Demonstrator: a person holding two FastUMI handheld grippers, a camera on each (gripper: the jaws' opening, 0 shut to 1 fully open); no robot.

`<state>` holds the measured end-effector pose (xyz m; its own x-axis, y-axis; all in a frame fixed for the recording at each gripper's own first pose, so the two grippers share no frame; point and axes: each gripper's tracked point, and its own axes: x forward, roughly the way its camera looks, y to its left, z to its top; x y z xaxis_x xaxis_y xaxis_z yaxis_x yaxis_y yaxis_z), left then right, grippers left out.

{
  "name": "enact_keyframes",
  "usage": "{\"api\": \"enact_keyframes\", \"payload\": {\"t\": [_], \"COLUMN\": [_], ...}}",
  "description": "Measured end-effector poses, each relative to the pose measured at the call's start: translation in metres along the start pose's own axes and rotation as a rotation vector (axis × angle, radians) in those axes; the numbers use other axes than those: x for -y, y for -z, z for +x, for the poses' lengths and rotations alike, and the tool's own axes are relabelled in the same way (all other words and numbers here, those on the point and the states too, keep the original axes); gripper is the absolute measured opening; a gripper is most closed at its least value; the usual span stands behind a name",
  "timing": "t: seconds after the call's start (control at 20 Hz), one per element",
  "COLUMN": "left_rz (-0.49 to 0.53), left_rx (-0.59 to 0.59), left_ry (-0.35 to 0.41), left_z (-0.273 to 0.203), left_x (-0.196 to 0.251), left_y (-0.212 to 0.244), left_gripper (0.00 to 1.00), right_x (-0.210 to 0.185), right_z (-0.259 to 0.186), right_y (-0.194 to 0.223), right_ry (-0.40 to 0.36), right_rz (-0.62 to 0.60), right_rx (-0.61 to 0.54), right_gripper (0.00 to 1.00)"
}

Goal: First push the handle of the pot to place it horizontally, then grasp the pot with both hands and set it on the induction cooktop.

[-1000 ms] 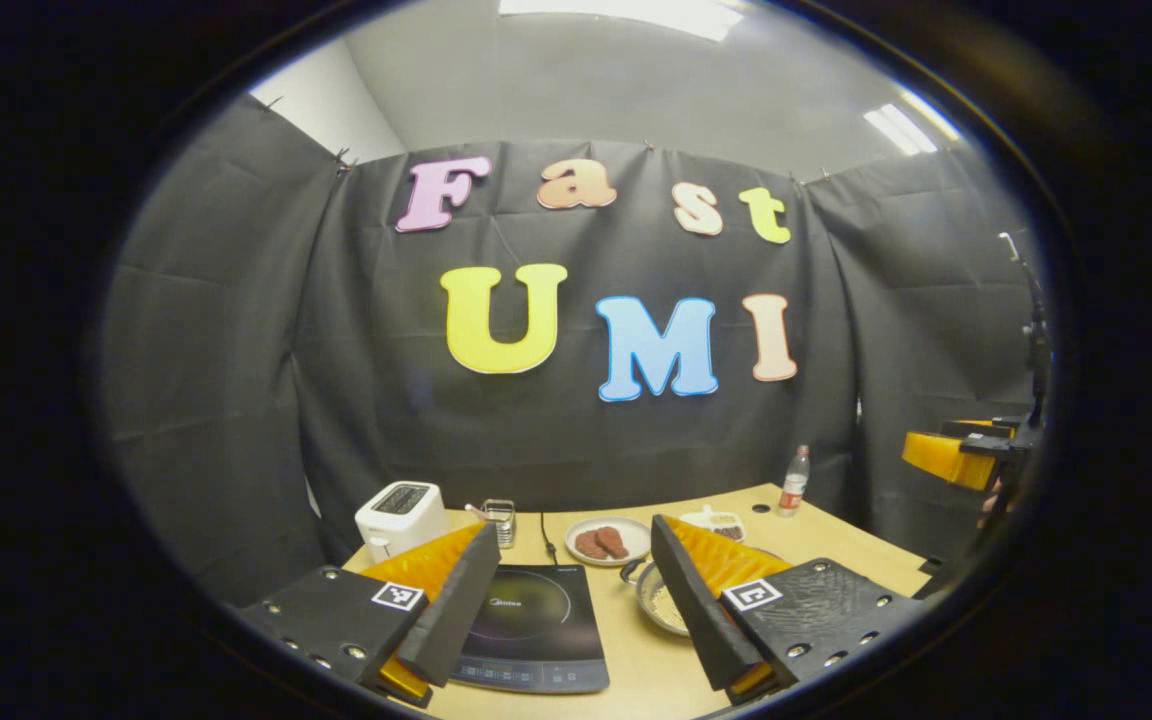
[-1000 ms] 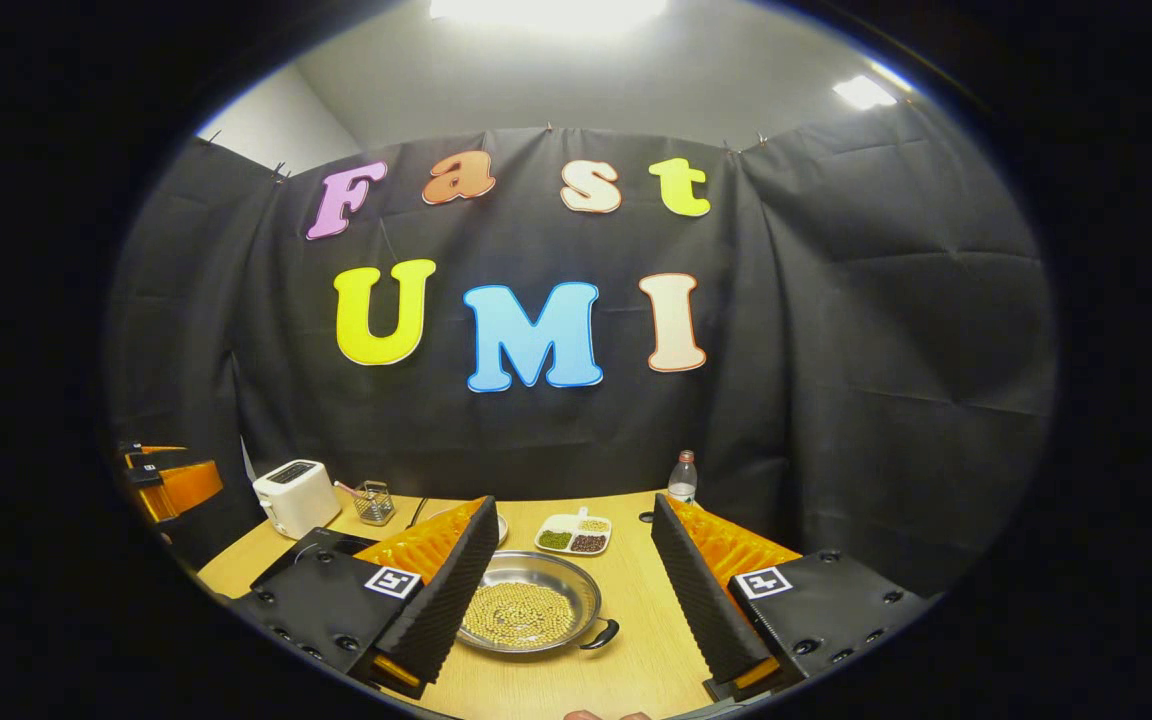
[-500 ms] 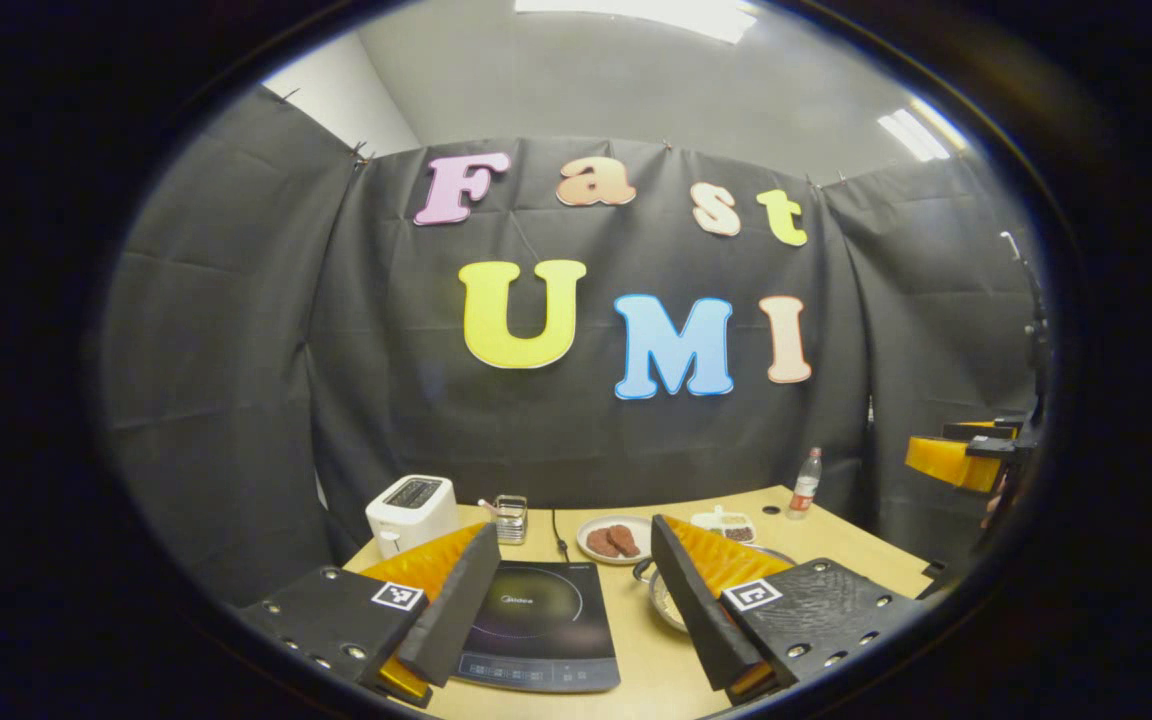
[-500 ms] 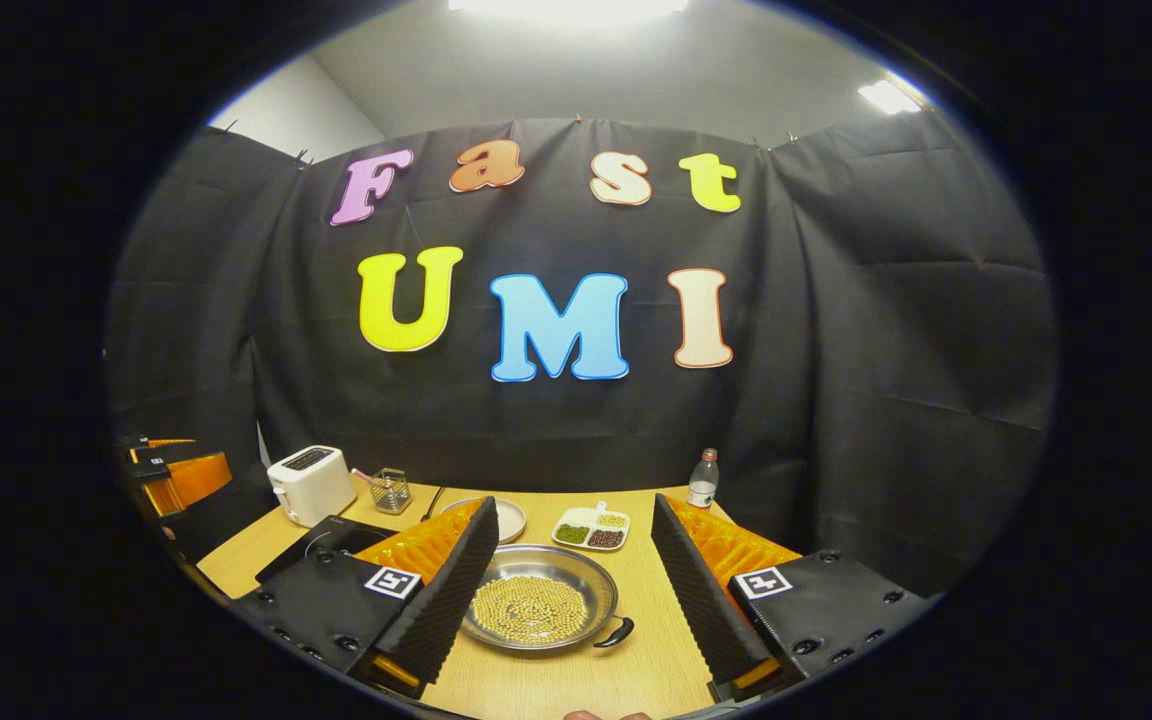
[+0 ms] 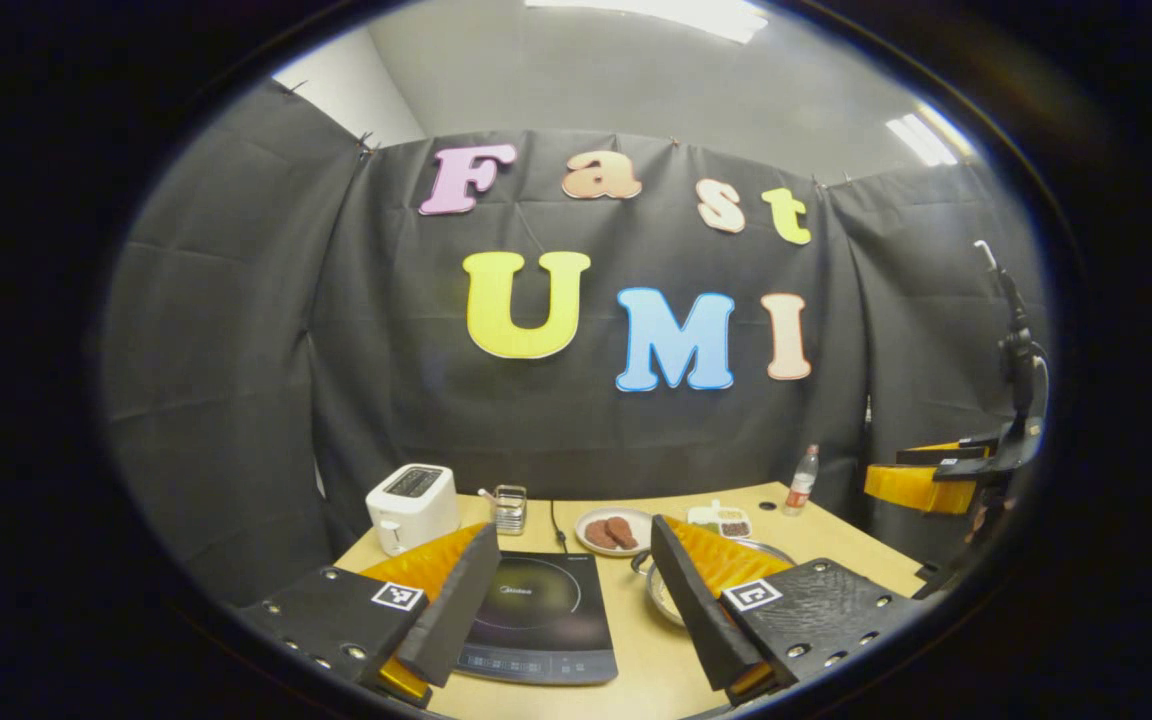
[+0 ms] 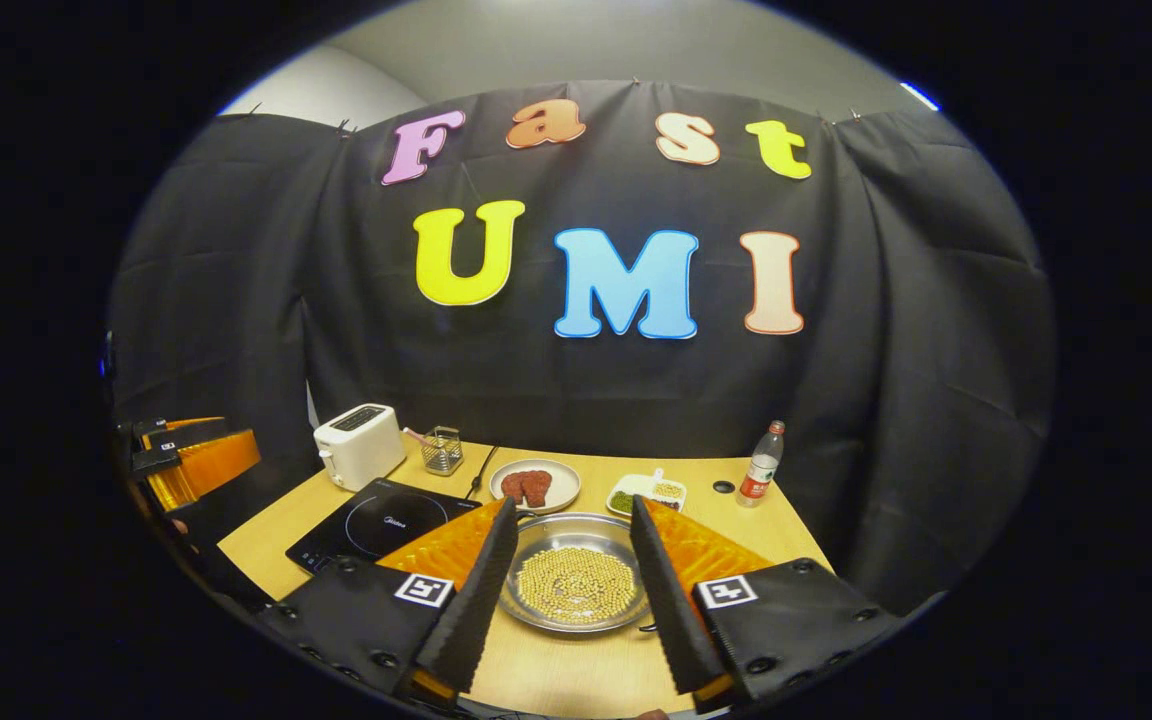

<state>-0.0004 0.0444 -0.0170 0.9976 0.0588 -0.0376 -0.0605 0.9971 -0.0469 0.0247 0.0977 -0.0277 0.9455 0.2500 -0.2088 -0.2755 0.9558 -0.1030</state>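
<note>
The left hand-held gripper (image 5: 566, 610) hangs over the table (image 5: 636, 670) with its fingers apart, the induction cooktop (image 5: 536, 615) lying between and just beyond them. To its right sits the pot (image 6: 576, 585), filled with pale beans, framed between the spread fingers of the right hand-held gripper (image 6: 566, 590), which touches nothing. Beyond the pot lie a plate of meat (image 6: 534, 485) and a bottle (image 6: 762, 465).

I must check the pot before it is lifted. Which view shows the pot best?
The right gripper view shows it best: the pot, holding yellow beads, lies in full between the right gripper fingers. In the left gripper view, the pot is mostly hidden behind a finger of the left gripper.
</note>
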Motion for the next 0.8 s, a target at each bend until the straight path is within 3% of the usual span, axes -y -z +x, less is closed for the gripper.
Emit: {"api": "enact_keyframes", "payload": {"t": [0.1,0.15,0.2,0.3,0.35,0.45,0.55,0.65,0.8], "left_rz": [-0.001,0.001,0.006,0.001,-0.016,-0.029,-0.01,0.002,-0.001], "left_rx": [-0.01,-0.012,-0.014,-0.028,-0.038,-0.041,-0.049,-0.056,-0.065], "left_ry": [-0.014,-0.023,-0.034,-0.059,-0.076,-0.103,-0.131,-0.149,-0.179], "left_z": [0.001,0.003,0.003,0.006,0.006,0.009,0.011,0.014,0.016], "left_x": [0.001,0.002,0.002,0.004,0.004,0.008,0.012,0.018,0.027], "left_y": [-0.001,-0.002,-0.003,-0.001,0.002,0.001,0.002,0.002,0.002], "left_gripper": [0.91,0.91,0.91,0.91,0.91,0.93,0.92,0.92,0.91], "right_x": [-0.006,-0.007,-0.011,-0.021,-0.018,-0.012,-0.014,-0.007,-0.014], "right_z": [0.002,0.01,0.015,0.026,0.038,0.045,0.058,0.066,0.064], "right_y": [0.002,0.007,0.011,0.026,0.032,0.037,0.056,0.072,0.102], "right_ry": [-0.036,-0.057,-0.089,-0.162,-0.154,-0.191,-0.242,-0.264,-0.37], "right_rz": [-0.026,-0.036,-0.041,-0.038,-0.043,-0.043,-0.062,-0.082,-0.05], "right_rx": [-0.018,-0.036,-0.06,-0.119,-0.146,-0.169,-0.207,-0.26,-0.361], "right_gripper": [0.57,0.43,0.38,0.39,0.39,0.06,0.1,0.04,0.02]}}
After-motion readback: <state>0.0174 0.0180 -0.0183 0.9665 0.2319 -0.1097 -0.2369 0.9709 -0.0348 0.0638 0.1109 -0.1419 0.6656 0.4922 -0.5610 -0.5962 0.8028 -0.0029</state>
